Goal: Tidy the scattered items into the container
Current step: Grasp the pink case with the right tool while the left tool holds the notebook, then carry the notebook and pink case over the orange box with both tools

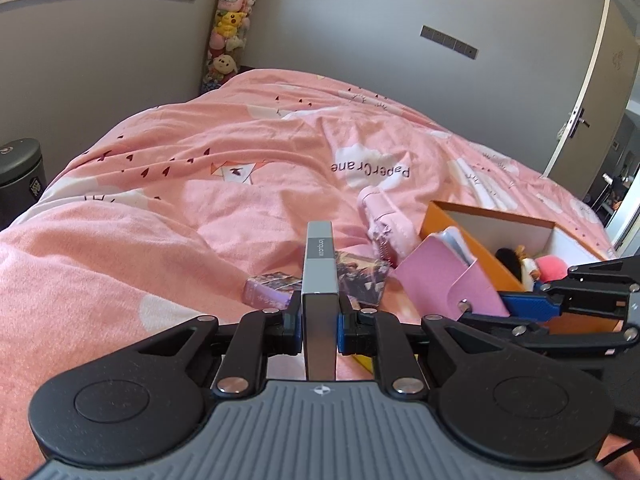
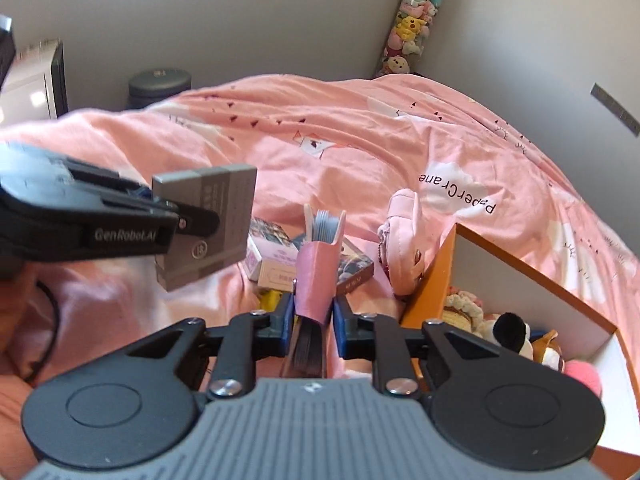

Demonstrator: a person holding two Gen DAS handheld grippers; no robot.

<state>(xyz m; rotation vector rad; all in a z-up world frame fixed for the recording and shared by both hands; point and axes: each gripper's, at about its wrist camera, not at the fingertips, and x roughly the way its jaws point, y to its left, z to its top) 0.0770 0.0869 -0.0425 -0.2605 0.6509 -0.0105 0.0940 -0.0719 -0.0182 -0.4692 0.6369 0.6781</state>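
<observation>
left gripper (image 1: 319,322): jaws nearly closed, blue pads clamped flat on both sides of the grey slim box (image 1: 319,276), pointing forward and tilted down. in the right wrist view it enters from the left edge, box sticking out past its tips. right gripper (image 2: 313,320): jaws pinching the pink card holder (image 2: 318,280) by its spine, tilted down, to the right of the left one.

duvet (image 1: 240,208): I am seeing soft, matt, creased cloth
grey box (image 1: 319,264): looking like smooth, satin card
container (image 2: 432,280): showing matt orange cardboard
</observation>
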